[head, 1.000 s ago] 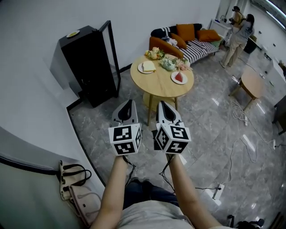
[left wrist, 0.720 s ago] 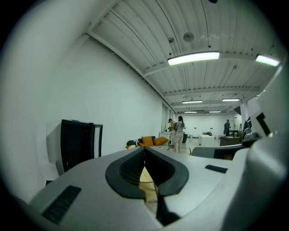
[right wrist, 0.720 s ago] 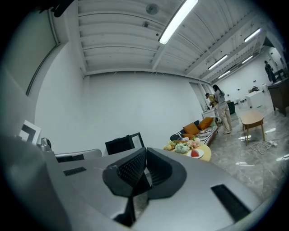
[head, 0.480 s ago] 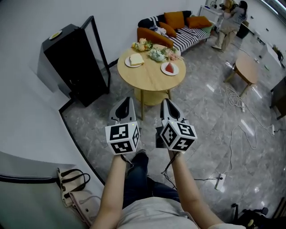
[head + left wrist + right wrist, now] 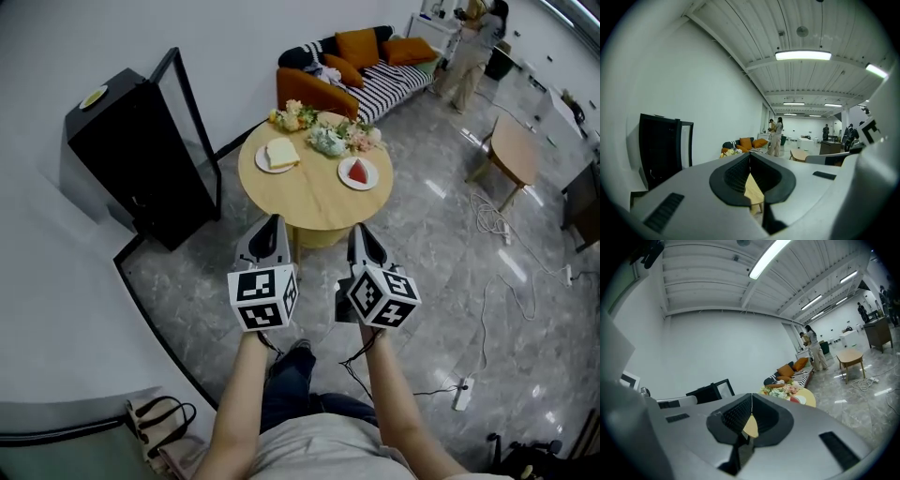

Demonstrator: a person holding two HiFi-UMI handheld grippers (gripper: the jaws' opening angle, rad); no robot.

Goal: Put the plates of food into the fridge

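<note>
Just beyond the left gripper (image 5: 274, 223) and right gripper (image 5: 357, 230), both clenched on nothing, stands the table (image 5: 314, 204) holding bread plate (image 5: 278, 156) and melon plate (image 5: 358, 172). Left of them, the fridge (image 5: 122, 159) stands open. This looks like the approach; next, the jaws must part around a plate rim.

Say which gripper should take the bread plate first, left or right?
Left, probably. The left gripper lines up below the bread plate, which sits on the table side nearest the fridge; the right gripper faces the watermelon plate. Both are shut, empty, short of the table.
</note>
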